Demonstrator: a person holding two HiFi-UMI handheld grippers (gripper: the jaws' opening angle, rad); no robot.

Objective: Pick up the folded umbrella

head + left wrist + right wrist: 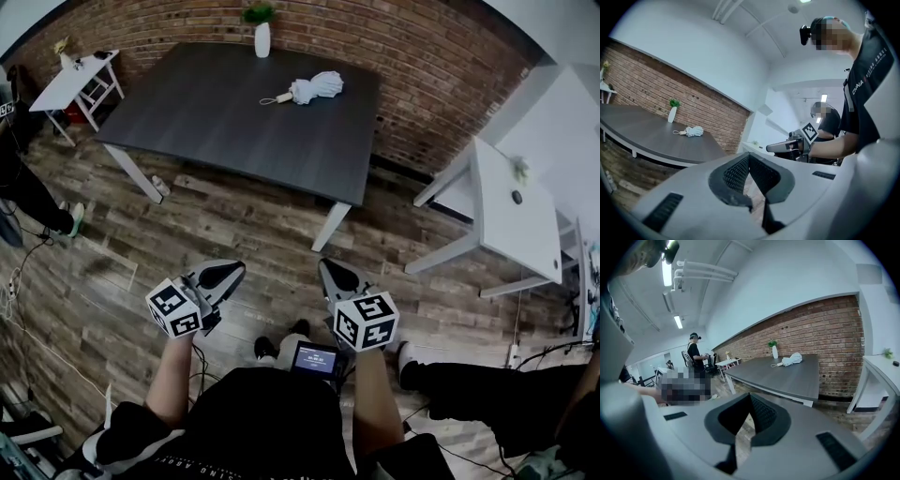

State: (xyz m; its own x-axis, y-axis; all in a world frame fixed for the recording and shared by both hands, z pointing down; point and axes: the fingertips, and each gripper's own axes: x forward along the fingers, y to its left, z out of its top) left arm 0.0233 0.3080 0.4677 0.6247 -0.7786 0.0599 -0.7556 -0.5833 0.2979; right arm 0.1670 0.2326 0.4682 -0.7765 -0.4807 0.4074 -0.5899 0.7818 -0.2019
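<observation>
Folded white fabric umbrella (314, 88): near far edge of dark grey rectangular table (234, 122), toward right corner; grey left gripper (228, 273) and grey right gripper (334, 273): clenched, empty, well short of table; advised: close in, spread jaws early, grasp bundled canopy crosswise.

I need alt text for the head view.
A folded white umbrella lies on a dark grey rectangular table beside a red brick wall. Nearer, above the wooden floor, a person holds the left claw and the right claw, both shut, empty.
</observation>
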